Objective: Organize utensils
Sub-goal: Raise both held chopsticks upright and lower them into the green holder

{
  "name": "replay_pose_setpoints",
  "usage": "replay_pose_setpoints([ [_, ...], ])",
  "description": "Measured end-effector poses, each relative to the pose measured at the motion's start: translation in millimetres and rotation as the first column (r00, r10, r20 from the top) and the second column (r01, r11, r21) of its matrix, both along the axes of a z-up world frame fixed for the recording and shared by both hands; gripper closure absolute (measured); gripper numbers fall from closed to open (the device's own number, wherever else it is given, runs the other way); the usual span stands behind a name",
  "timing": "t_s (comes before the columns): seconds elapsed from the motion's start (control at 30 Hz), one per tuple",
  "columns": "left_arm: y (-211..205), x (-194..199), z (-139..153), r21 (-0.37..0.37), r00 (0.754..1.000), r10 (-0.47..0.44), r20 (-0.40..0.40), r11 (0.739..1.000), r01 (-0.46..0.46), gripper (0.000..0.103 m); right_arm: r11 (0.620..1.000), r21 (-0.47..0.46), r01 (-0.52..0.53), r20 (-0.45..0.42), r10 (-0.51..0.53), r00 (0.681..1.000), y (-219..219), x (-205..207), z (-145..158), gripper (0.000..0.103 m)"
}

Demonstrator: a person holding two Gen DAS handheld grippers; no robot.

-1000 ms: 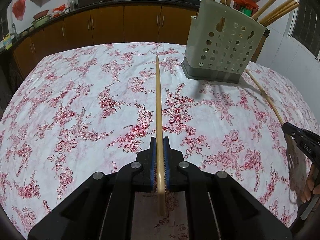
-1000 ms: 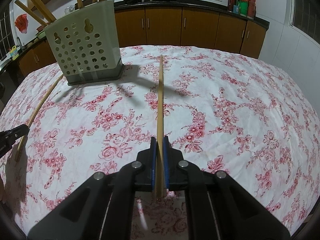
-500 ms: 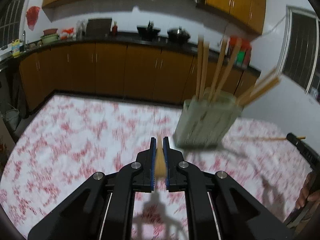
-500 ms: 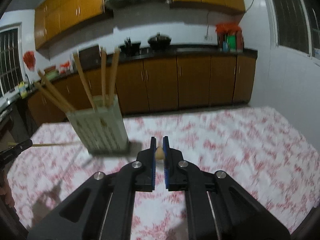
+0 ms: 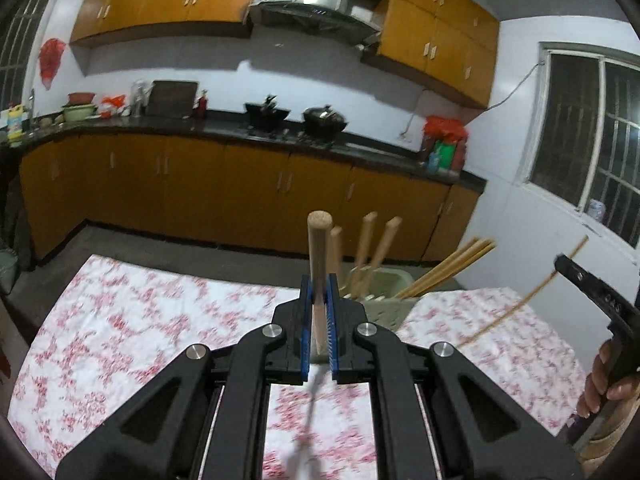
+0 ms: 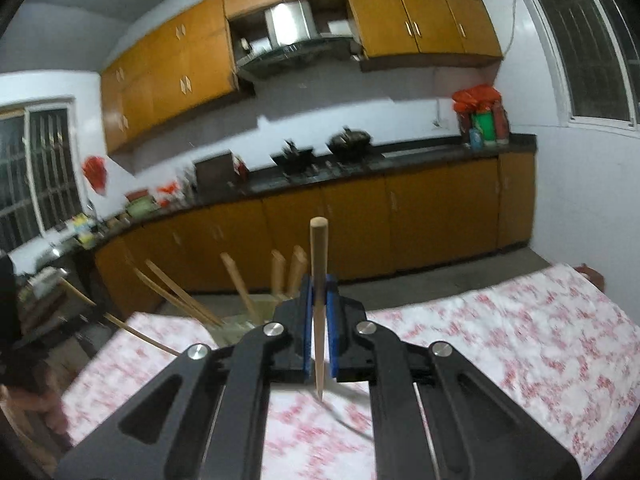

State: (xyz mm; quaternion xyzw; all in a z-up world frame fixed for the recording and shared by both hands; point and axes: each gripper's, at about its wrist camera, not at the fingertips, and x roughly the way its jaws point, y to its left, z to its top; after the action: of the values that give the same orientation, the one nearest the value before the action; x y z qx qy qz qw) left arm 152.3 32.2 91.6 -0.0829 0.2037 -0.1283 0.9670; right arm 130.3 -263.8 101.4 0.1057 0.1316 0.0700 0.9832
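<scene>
Chopstick (image 5: 318, 256) in left gripper (image 5: 319, 320) and chopstick (image 6: 319, 280) in right gripper (image 6: 319, 320), both clamped, now tipped upright just above the holder (image 5: 380, 300), up off the tablecloth (image 5: 140, 320) since a second ago.

No legible text in either view. The marking on the other gripper's body (image 5: 608, 300), right of the fingers, is too blurred to read; the worktop bottles are too small.
</scene>
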Motion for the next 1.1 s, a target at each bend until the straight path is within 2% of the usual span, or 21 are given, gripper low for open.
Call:
replay_pose_setpoints([
  [0.23,-21,-12,32,-0.011,0.993,-0.039,0.107,0.999,0.04,0.096,0.994,0.064,-0.084,0.138,0.075,0.988,12,-9,41,0.095],
  [0.43,-34,-6,54,-0.043,0.983,-0.016,0.184,0.999,0.025,0.096,0.991,0.09,-0.096,0.214,0.075,0.974,22,-3,62,0.095],
  [0.57,-42,-7,66,-0.036,0.968,0.009,0.252,0.999,0.0,0.096,0.994,0.077,-0.071,0.259,0.049,0.965,28,6,70,0.095],
  [0.7,-49,1,68,-0.016,0.951,0.043,0.306,0.999,-0.04,0.096,0.997,0.055,-0.046,0.235,0.032,0.972,33,24,66,0.095],
  [0.77,-52,9,63,-0.011,0.952,0.052,0.301,0.999,-0.051,0.096,0.998,0.046,-0.039,0.197,0.029,0.98,36,36,58,0.095],
  [0.97,-60,26,37,0.013,0.972,0.039,0.231,0.999,-0.043,0.096,1.0,0.016,-0.017,0.09,0.015,0.996,41,70,30,0.095],
  [1.1,-58,34,22,0.013,0.983,0.033,0.181,0.999,-0.036,0.096,1.0,0.008,-0.016,0.049,0.016,0.999,46,82,19,0.095],
])
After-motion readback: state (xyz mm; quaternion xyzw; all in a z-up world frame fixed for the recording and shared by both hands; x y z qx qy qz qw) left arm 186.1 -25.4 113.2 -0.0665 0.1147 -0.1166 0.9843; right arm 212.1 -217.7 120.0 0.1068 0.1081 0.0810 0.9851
